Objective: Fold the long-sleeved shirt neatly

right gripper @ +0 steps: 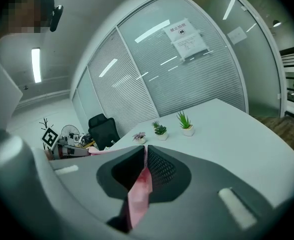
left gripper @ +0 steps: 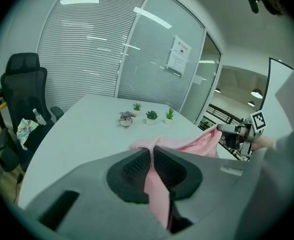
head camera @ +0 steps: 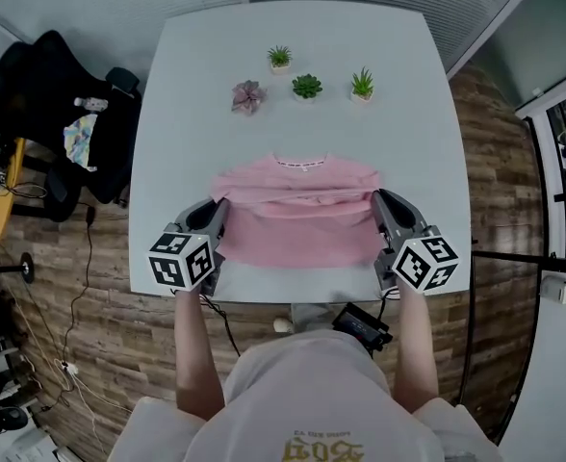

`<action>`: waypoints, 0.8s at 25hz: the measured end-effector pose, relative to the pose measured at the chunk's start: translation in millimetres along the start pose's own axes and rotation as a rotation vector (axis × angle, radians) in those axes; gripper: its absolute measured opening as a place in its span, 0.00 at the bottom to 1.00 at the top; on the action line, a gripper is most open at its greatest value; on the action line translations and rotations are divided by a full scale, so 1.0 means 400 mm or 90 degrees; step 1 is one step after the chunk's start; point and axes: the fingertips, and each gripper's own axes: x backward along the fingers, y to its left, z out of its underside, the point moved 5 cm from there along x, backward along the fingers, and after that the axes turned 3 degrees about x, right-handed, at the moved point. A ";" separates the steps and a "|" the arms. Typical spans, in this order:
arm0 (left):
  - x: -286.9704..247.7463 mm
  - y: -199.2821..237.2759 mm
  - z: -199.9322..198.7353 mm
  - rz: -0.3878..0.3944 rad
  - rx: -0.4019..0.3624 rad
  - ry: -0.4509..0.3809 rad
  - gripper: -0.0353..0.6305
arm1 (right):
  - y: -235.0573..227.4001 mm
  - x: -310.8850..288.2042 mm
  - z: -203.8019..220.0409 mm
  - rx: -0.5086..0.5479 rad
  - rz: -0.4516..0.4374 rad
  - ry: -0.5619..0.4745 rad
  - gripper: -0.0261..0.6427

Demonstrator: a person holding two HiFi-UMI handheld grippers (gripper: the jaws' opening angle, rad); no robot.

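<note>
The shirt [head camera: 297, 227] looks light, soft and floppy. It will likely sag and crease wherever it hangs unsupported, so matching pinches on its two side edges, lifted evenly, suit it best. It is pale pink with a white-trimmed neckline [head camera: 299, 163] and lies on the white worktop [head camera: 196, 94] near the front edge. A fold ridge runs across its middle. The left hand-held gripper [head camera: 222, 205] and right hand-held gripper [head camera: 378, 200] are each clamped on pink cloth at those side edges.
</note>
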 end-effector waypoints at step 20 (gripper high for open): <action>-0.278 0.104 0.022 -0.101 0.003 0.124 0.11 | -0.173 -0.240 0.079 -0.044 -0.004 0.112 0.09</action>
